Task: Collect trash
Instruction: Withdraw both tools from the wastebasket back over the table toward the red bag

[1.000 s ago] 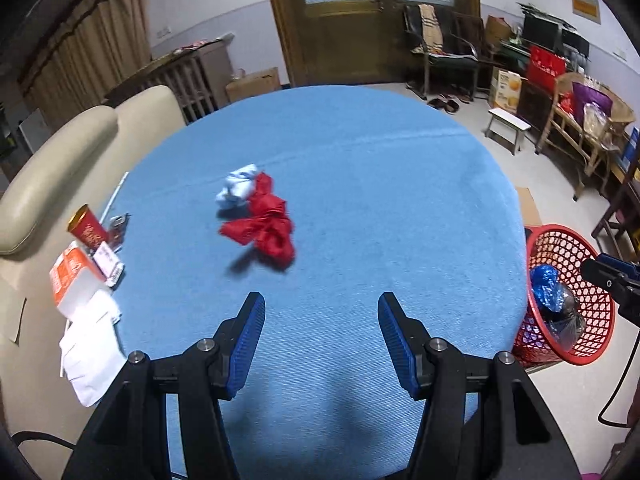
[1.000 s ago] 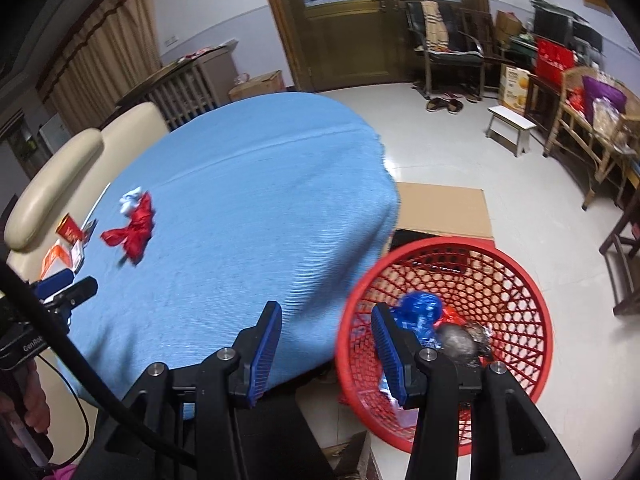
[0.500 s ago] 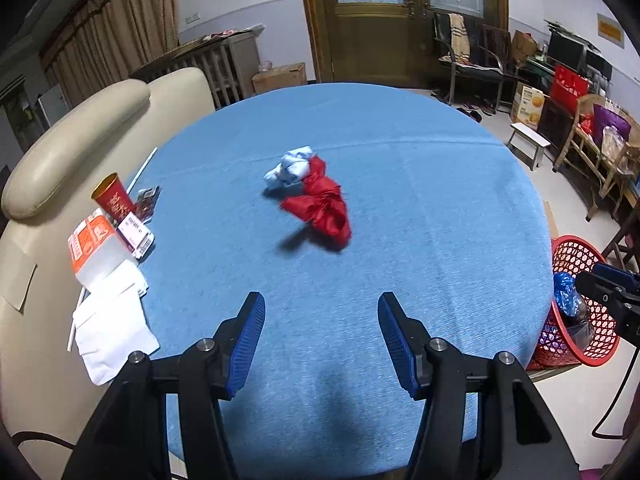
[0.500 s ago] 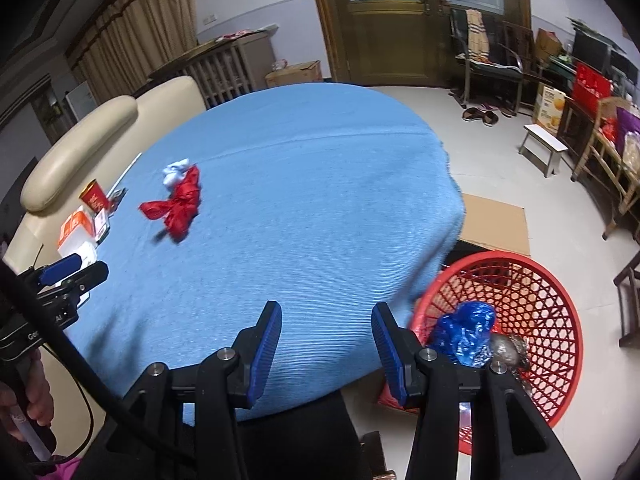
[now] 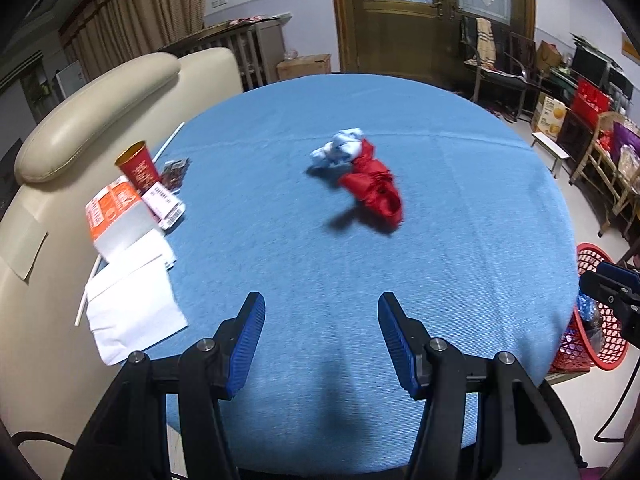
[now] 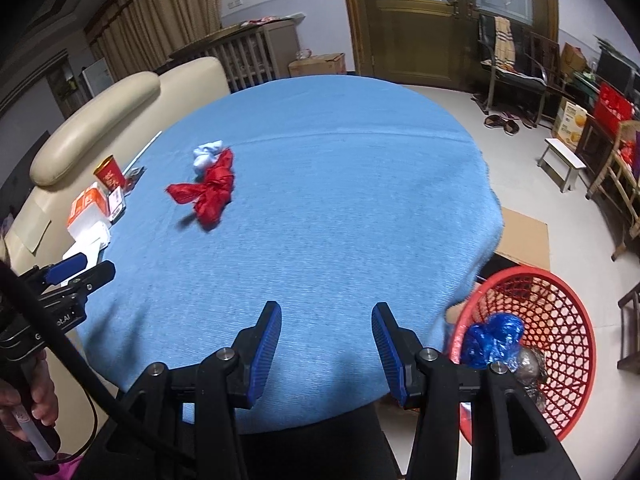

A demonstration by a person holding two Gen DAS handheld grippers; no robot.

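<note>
A crumpled red wrapper [image 5: 374, 192] lies mid-table beside a crumpled pale blue-white wad [image 5: 340, 150]; both also show in the right wrist view, the red wrapper [image 6: 210, 194] and the pale wad [image 6: 207, 156]. A red mesh basket [image 6: 560, 320] stands on the floor at the table's right, holding a blue bag [image 6: 492, 338] and a foil ball [image 6: 528, 362]. My left gripper [image 5: 320, 332] is open and empty over the table's near edge. My right gripper [image 6: 326, 340] is open and empty, left of the basket.
The round table has a blue cloth [image 5: 460, 248]. At its left edge sit a red paper cup [image 5: 138, 166], an orange-white carton [image 5: 116, 216], white napkins [image 5: 132, 308] and a straw [image 5: 168, 142]. A cream sofa [image 5: 100, 96] stands left; chairs and shelves stand right.
Both grippers have drawn back and swung left. The right gripper has left the basket's mouth and now faces the table. The trash has not moved.
</note>
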